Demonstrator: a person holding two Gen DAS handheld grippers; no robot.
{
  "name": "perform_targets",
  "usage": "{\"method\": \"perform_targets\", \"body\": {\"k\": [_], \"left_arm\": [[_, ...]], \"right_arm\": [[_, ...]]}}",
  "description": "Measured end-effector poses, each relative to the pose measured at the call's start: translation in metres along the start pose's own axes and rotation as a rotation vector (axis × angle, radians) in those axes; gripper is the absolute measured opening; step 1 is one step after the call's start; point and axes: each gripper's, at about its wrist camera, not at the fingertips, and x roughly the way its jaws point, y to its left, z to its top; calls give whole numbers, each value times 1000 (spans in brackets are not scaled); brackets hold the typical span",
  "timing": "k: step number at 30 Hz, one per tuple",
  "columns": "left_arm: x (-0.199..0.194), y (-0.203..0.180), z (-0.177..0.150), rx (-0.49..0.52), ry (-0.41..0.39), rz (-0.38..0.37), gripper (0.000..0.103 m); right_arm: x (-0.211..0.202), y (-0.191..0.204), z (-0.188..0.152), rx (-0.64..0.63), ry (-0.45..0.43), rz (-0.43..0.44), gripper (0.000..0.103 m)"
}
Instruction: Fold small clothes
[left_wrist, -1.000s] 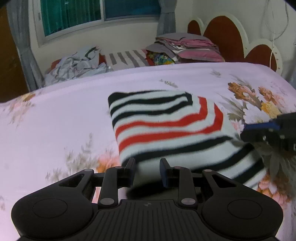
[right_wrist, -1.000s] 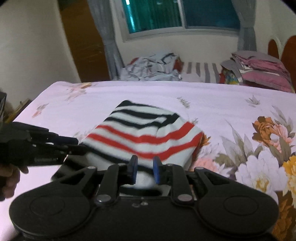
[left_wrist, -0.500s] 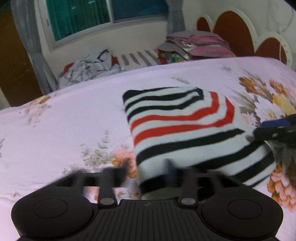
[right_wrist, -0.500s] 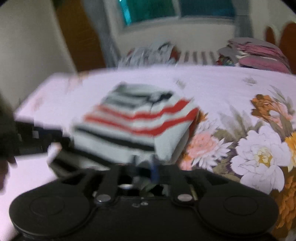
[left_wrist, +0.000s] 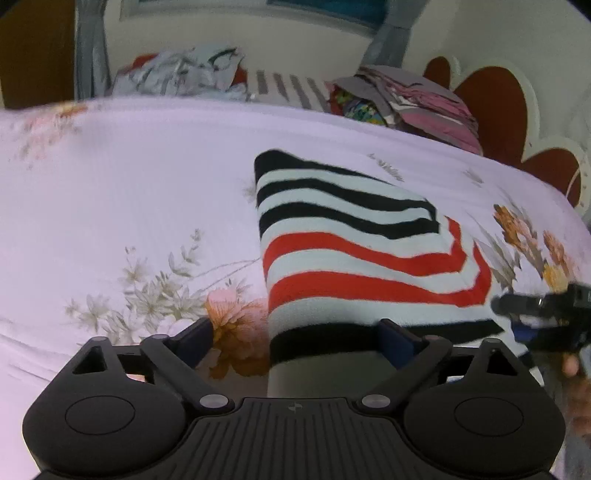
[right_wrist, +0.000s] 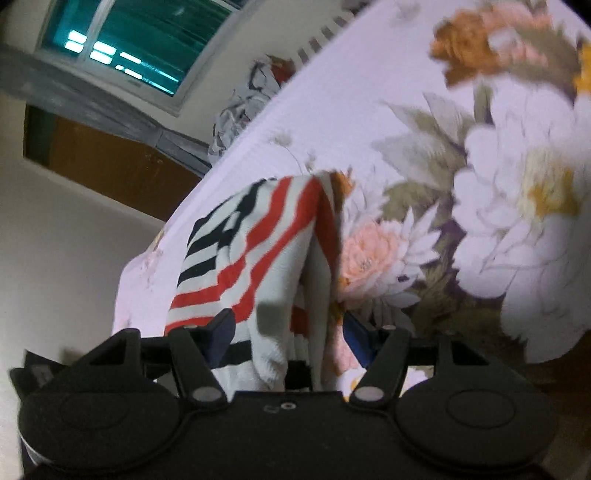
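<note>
Left gripper (left_wrist: 297, 334) stands with its jaws spread wide, the near edge of the folded striped knit garment (left_wrist: 362, 258) lying between them. We find the right gripper (right_wrist: 288, 330) likewise spread around the garment's soft, thick right edge. We note the garment forms a rectangular fold on the smooth floral bedsheet (left_wrist: 129, 206).

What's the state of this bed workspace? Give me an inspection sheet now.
Surface: pale lilac floral bedsheet, smooth.
Job's things: folded white knit garment with black and red stripes, lying on the sheet.
Clutter: crumpled grey-white clothes heap and stack of folded pink and grey clothes, far edge.
Grippers: left gripper open, straddling the garment's near corner; right gripper open, garment edge between its jaws.
Cables: nothing seen.
Surroundings: teal window, grey curtains, brown scalloped headboard.
</note>
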Motion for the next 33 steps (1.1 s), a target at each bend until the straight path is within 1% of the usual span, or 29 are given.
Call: {"method": "perform_targets", "body": {"k": [2,4,9,12,15,16,17,18,19,22,25,26,27,28,29,30,31,33], "left_arm": [[6,4,1,-35,15,-33,85],[11,7,2,-61,22,-50,85],[26,6,6,-87,49,-77,85],[33,2,8,-90,55,-84,85],[38,0,8,-97,59,-94,85],[40,-2,8,-100,61,-100,85],[41,-4,8,-101,61,-102,83],[42,-6,8,-100,61,-108,81],[42,-7,8,-100,62,-120,75],[42,-11,9,-80,59,-110,75],[42,-11,9,-71,58,-111,74],[42,-12,10,-64,57,-111,71],[41,-13,10,-53,56,-109,69],[39,-16,10,-31,51,-107,62],[36,-19,10,-6,41,-106,58],[32,-20,11,17,28,-105,49],[28,-21,11,36,15,-108,45],[22,-19,11,47,-6,-121,43]], "right_arm": [[5,-2,-2,3,2,13,65],[9,2,-3,-1,6,15,65],[21,15,-5,-35,39,16,65],[22,21,-3,-56,54,-2,66],[26,30,0,-107,63,-33,65],[27,32,-1,-123,63,-44,64],[27,34,0,-139,64,-57,60],[27,34,0,-155,62,-72,56],[27,33,0,-163,59,-81,51],[26,29,0,-149,58,-78,50],[27,38,-3,-195,56,-122,48],[27,43,-5,-224,50,-141,44],[28,48,-7,-248,48,-156,42],[29,54,-9,-280,41,-174,37],[29,60,-11,-310,34,-192,33],[29,68,-14,-349,28,-217,32],[29,77,-18,-395,18,-248,31],[27,94,-25,-460,-8,-288,30]]}}
